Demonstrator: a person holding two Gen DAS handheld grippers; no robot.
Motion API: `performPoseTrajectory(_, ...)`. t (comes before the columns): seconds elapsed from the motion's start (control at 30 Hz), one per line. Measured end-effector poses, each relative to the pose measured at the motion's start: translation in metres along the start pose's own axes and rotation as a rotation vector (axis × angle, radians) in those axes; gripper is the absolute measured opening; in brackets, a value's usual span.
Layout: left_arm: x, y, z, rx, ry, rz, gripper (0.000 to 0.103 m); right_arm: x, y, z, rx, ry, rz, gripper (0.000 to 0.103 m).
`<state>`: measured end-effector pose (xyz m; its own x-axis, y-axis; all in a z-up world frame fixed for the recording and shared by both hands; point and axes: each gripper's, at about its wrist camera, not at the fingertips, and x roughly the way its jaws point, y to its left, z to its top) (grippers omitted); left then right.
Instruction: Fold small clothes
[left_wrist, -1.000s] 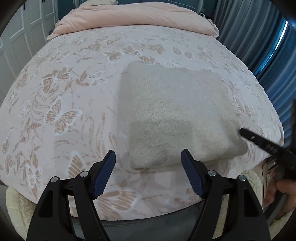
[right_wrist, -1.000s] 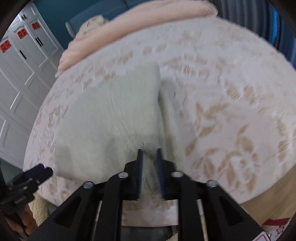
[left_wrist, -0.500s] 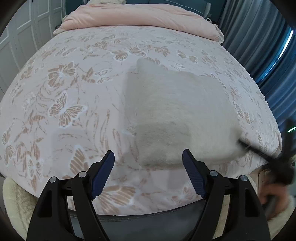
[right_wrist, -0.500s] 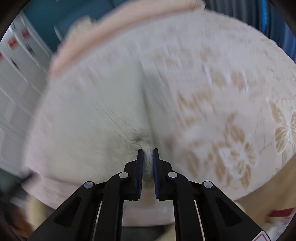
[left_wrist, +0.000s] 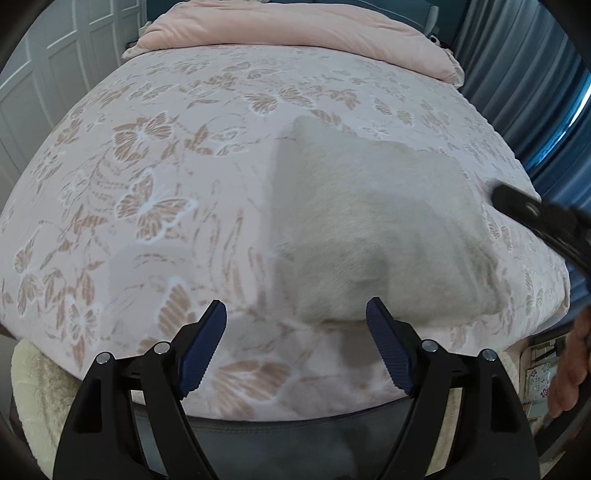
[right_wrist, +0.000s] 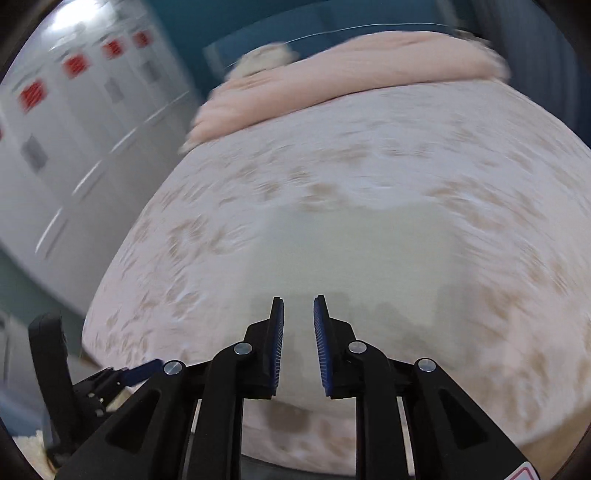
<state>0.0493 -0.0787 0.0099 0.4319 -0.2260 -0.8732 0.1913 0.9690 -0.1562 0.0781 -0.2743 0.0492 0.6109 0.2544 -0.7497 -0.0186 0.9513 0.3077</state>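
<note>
A folded cream knit garment (left_wrist: 369, 229) lies flat on the butterfly-print bedspread (left_wrist: 147, 184), right of centre. My left gripper (left_wrist: 295, 304) hovers open just short of the garment's near edge, with nothing between its pads. My right gripper (right_wrist: 299, 300) hangs above the garment (right_wrist: 351, 258); its jaws are opening with a narrow gap and no cloth between them. In the left wrist view it shows as a dark blurred arm (left_wrist: 532, 210) by the garment's right edge. The right wrist view is blurred by motion.
A rolled pink duvet (left_wrist: 295, 33) lies across the head of the bed. Blue curtains (left_wrist: 517, 92) hang on the right and white wardrobe doors (right_wrist: 74, 129) stand on the left. A person's hand (left_wrist: 569, 369) shows at the lower right.
The right gripper pinched the garment's near edge half a second ago, then let it go and lifted away over it. The garment has shifted slightly. The left gripper has hardly moved.
</note>
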Motion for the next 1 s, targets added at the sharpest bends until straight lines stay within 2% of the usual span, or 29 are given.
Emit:
performPoseTrajectory(0.07,-0.002,0.005,-0.001,-0.004,0.000,0.010,0.076,0.052,0.015,-0.009,-0.057,0.138,-0.001,0.013)
performPoseTrajectory(0.1,-0.004,0.008,-0.001,-0.005,-0.006,0.020,0.076,0.081,0.017,-0.023,-0.086,0.224,-0.034,0.013)
performPoseTrajectory(0.13,-0.005,0.010,0.000,-0.005,-0.011,0.027,0.076,0.107,0.016,-0.038,-0.111,0.284,-0.060,0.007)
performPoseTrajectory(0.17,-0.005,0.012,0.001,-0.006,-0.014,0.032,0.076,0.118,0.014,-0.048,-0.118,0.277,-0.039,0.007)
performPoseTrajectory(0.2,-0.006,0.013,0.002,-0.009,-0.015,0.036,0.076,0.112,0.013,-0.050,-0.107,0.240,-0.017,0.007)
performPoseTrajectory(0.23,-0.006,0.014,0.006,-0.011,-0.019,0.030,0.076,0.100,0.011,-0.046,-0.073,0.237,-0.001,0.007)
performPoseTrajectory(0.3,-0.005,0.013,0.013,-0.010,-0.025,0.021,0.077,0.062,-0.002,-0.038,0.018,0.177,0.050,0.009)
performPoseTrajectory(0.37,0.000,0.009,0.020,-0.010,-0.030,-0.006,0.080,0.026,-0.019,-0.036,0.071,0.082,0.023,0.028)
performPoseTrajectory(0.4,0.007,0.004,0.025,-0.009,-0.025,-0.029,0.083,0.006,-0.036,-0.039,0.113,0.032,-0.026,0.036)
performPoseTrajectory(0.43,0.012,0.000,0.029,-0.007,-0.018,-0.048,0.085,-0.010,-0.054,-0.043,0.160,-0.007,-0.075,0.052)
performPoseTrajectory(0.47,0.019,-0.005,0.032,-0.003,-0.009,-0.067,0.085,-0.017,-0.065,-0.045,0.189,-0.022,-0.103,0.061)
performPoseTrajectory(0.5,0.029,-0.011,0.037,-0.003,0.003,-0.091,0.087,-0.024,-0.085,-0.051,0.236,-0.033,-0.146,0.063)
performPoseTrajectory(0.53,0.039,-0.015,0.041,-0.004,0.016,-0.107,0.089,-0.026,-0.100,-0.055,0.274,-0.026,-0.174,0.067)
performPoseTrajectory(0.6,0.057,-0.020,0.046,-0.011,0.050,-0.099,0.089,-0.021,-0.126,-0.063,0.348,0.017,-0.197,0.067)
performPoseTrajectory(0.67,0.079,-0.025,0.050,-0.018,0.100,-0.110,0.090,-0.009,-0.141,-0.068,0.392,0.051,-0.163,0.069)
performPoseTrajectory(0.73,0.095,-0.024,0.052,-0.049,0.127,-0.115,0.096,0.009,-0.147,-0.072,0.414,0.080,-0.130,0.075)
performPoseTrajectory(0.83,0.107,-0.020,0.055,-0.098,0.138,-0.148,0.098,0.031,-0.153,-0.073,0.455,0.110,-0.068,0.076)
performPoseTrajectory(0.9,0.112,-0.019,0.058,-0.122,0.151,-0.168,0.098,0.047,-0.155,-0.075,0.508,0.131,-0.029,0.081)
performPoseTrajectory(0.93,0.114,-0.019,0.059,-0.130,0.155,-0.170,0.098,0.051,-0.156,-0.073,0.523,0.131,-0.020,0.087)
performPoseTrajectory(1.0,0.116,-0.022,0.062,-0.139,0.158,-0.173,0.098,0.058,-0.156,-0.073,0.543,0.114,-0.010,0.090)
